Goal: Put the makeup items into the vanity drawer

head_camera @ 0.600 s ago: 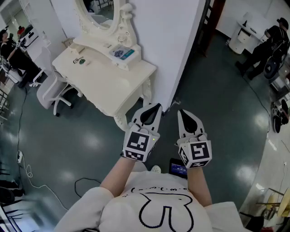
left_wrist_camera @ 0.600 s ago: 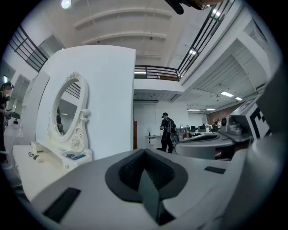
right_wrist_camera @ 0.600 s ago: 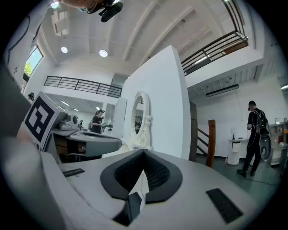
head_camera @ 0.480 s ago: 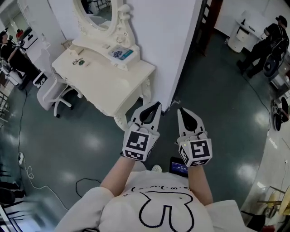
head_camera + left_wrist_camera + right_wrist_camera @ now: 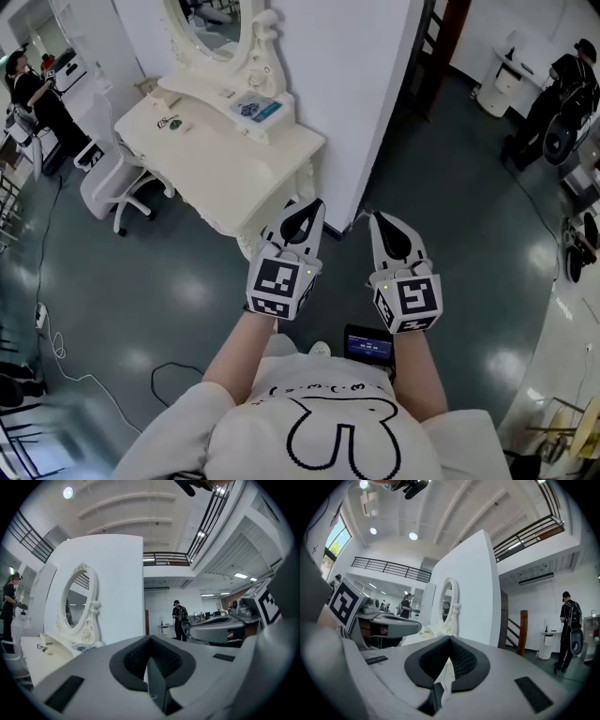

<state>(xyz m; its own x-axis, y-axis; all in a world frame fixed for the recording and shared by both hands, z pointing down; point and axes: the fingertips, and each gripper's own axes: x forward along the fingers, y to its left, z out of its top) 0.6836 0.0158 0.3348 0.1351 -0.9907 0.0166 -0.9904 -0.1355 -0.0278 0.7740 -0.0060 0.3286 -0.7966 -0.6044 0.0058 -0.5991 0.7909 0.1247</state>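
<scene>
My tongs: left gripper [image 5: 312,206] and right gripper [image 5: 379,221], both closed, empty, side by side before me, tips toward the far vanity [image 5: 216,164].

White left claw [image 5: 314,204] and right claw [image 5: 377,217] bear black-and-white marker cubes [image 5: 277,287].

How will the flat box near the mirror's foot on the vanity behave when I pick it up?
The flat box looks thin and rigid, so it is probably light and stiff. It lies flat on the vanity, so it should slide rather than roll or tip.
</scene>
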